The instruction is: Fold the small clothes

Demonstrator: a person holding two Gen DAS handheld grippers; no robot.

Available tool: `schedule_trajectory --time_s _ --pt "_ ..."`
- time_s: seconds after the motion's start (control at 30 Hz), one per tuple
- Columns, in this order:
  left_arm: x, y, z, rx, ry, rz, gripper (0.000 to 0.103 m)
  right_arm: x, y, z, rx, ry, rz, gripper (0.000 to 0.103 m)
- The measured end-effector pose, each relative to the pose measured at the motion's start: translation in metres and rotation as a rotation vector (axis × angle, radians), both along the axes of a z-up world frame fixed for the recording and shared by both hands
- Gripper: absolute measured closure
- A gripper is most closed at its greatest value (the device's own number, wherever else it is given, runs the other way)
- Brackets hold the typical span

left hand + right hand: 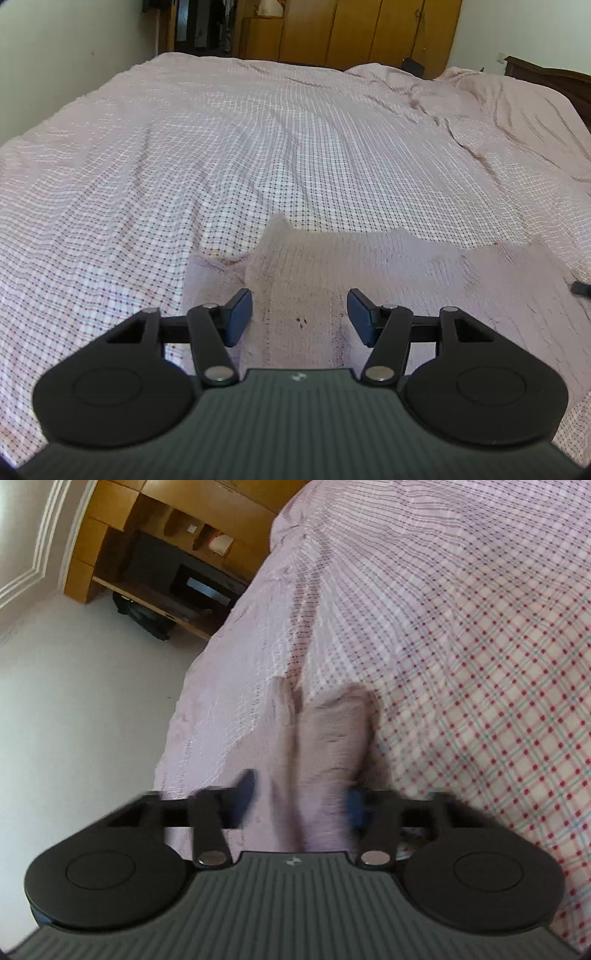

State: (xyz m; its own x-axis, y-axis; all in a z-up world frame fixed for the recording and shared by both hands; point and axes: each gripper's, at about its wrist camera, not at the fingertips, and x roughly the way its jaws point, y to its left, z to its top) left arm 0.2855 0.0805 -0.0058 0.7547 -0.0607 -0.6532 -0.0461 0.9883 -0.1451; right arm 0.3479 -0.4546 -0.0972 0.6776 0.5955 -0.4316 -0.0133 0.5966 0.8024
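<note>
Left gripper [300,318] wide open, blue pads [239,316] spread apart, gripping nothing; pale pink garment [388,288] lies flat on the checked bedsheet [258,140] directly under and ahead of it, reaching out to the right. Right gripper [301,800] also spread, motion-blurred; a bunched ridge of the same pink garment [332,746] sits between the fingers, contact with the pads cannot be told. Wooden wardrobe [369,29] stands past the bed; wooden shelf unit [147,554] beside the bed edge.
</note>
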Motion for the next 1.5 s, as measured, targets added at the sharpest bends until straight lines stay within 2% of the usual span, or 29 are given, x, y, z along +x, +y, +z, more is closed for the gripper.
schedule_trajectory --time_s 0.2,0.3,0.4,0.83,1.13,1.5 --pt "-0.006 0.0 0.001 0.012 -0.006 -0.021 0.044 -0.005 0.006 0.01 -0.035 -0.02 0.006 0.077" --pt "-0.005 0.003 0.001 0.008 -0.003 -0.012 0.044 0.001 0.013 0.016 -0.08 0.001 -0.013 0.079" --pt "-0.006 0.006 0.003 -0.007 -0.012 -0.006 0.044 0.004 0.027 0.03 -0.117 -0.014 0.002 0.079" --pt "-0.017 0.023 0.012 -0.023 -0.049 0.009 0.044 0.003 0.061 0.072 -0.143 -0.02 -0.036 0.08" --pt "-0.025 0.022 0.016 -0.064 -0.061 -0.011 0.044 -0.003 0.101 0.115 -0.163 -0.028 -0.037 0.082" --pt "-0.033 0.044 0.015 -0.088 -0.089 0.004 0.044 -0.003 0.166 0.156 -0.193 -0.051 -0.008 0.082"
